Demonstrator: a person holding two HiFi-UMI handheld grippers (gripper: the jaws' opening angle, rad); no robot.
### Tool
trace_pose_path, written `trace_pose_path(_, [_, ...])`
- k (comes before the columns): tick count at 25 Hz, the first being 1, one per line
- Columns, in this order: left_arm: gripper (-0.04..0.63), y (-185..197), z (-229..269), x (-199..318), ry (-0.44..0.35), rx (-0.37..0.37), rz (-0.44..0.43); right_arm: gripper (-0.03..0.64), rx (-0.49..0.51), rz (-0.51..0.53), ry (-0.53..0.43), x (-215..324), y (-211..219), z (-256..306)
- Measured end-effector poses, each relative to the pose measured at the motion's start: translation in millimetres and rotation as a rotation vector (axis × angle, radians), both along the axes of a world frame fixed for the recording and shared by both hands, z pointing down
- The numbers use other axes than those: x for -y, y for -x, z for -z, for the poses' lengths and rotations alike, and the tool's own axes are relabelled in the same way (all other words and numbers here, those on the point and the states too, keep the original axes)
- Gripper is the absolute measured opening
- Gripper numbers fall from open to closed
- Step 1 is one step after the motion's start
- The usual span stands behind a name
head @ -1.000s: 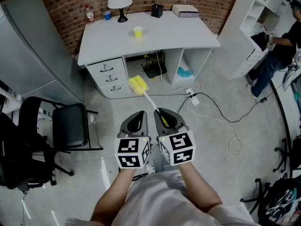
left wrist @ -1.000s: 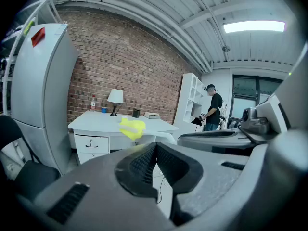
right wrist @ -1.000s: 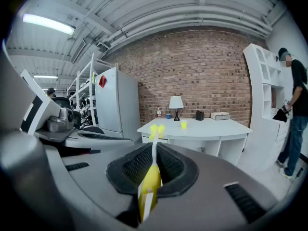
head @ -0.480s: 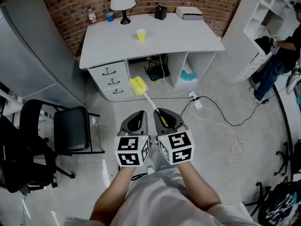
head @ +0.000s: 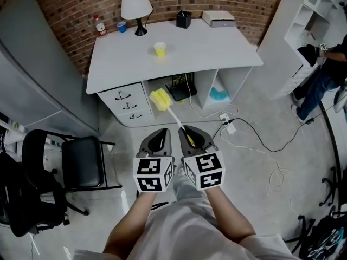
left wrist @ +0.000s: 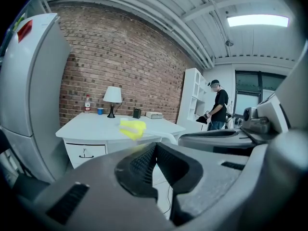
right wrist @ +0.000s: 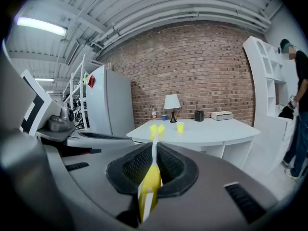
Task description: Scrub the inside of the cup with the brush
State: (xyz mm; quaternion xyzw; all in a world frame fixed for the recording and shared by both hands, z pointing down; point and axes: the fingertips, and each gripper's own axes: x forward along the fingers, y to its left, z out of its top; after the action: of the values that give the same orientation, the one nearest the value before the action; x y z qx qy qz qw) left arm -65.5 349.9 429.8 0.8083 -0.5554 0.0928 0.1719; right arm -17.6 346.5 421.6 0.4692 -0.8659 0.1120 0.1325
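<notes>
I have one brush (head: 172,114) in the right gripper (head: 186,130): a yellow sponge head on a thin white stem that runs back into a yellow handle. In the right gripper view the black ribbed pads are clamped on that stem (right wrist: 151,177), with the handle behind the jaws and the sponge out in front. The left gripper (head: 161,131) sits just beside the right one. Its jaws are pressed together with nothing between them, which the left gripper view (left wrist: 155,150) shows plainly. The brush points up and left toward the white desk (head: 217,45), its head in front of the three drawers (head: 126,99). There is one yellow cup (head: 159,49), small and upright, standing alone toward the left middle of the desktop, well apart from the brush. Along the back edge by the brick wall I count one lamp (head: 135,7), one bottle (head: 98,26) with a red cap, one blue cup (head: 121,26), one black holder (head: 184,19) and one flat white box (head: 219,18). The bottle's label is too small to read. Each of my two grippers carries a cube with black-and-white square markers. A black chair (head: 81,158) stands on the floor at left, and a person (head: 325,69) is at the far right by the white shelves.
</notes>
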Motion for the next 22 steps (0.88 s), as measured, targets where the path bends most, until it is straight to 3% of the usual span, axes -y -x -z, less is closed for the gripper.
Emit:
trace_pose_path(12, [0.008, -23.1, -9.4, 138.9, 0.037, 0.029, -0.008, 0.026, 0.019, 0.022, 0.031, 139.4, -15.6, -6.8])
trace_pose_path(22, [0.008, -32.3, -7.0, 196.7, 0.036, 0.05, 0.014, 0.026, 0.034, 0.044, 0.036, 197.1, -26.3, -6.3])
